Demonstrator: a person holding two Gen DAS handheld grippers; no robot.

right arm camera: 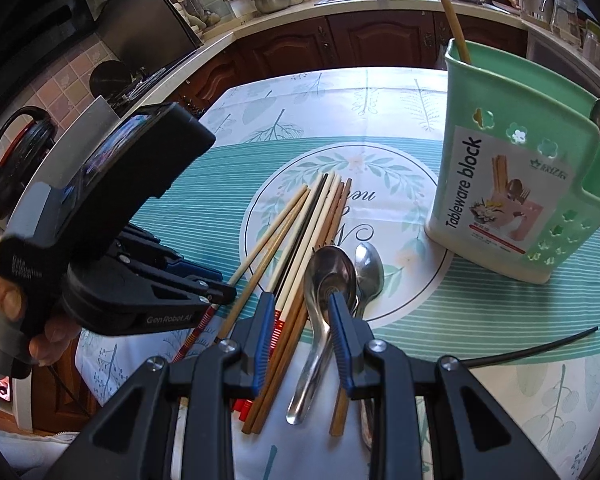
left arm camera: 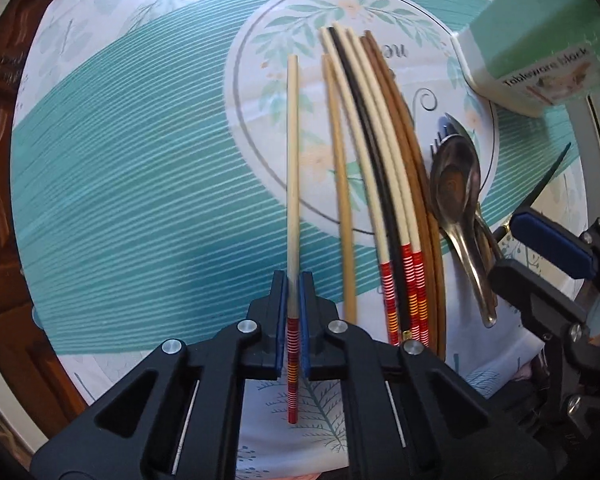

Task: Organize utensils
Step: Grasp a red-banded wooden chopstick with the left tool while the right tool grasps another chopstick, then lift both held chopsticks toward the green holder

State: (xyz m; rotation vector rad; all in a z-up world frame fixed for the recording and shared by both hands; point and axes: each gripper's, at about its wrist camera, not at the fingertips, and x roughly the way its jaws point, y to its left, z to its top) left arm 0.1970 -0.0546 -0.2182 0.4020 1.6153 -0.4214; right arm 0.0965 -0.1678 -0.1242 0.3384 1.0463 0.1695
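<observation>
left gripper (left arm camera: 293,312) is clamped on one cream chopstick (left arm camera: 293,184) near its red-banded end, probably so the tip leads into the green holder (right arm camera: 516,184) at right of frame; right gripper (right arm camera: 300,320) hangs half open over the spoons (right arm camera: 332,276), gripping nothing; remaining chopsticks (left arm camera: 380,168) lie bundled mid-frame
</observation>
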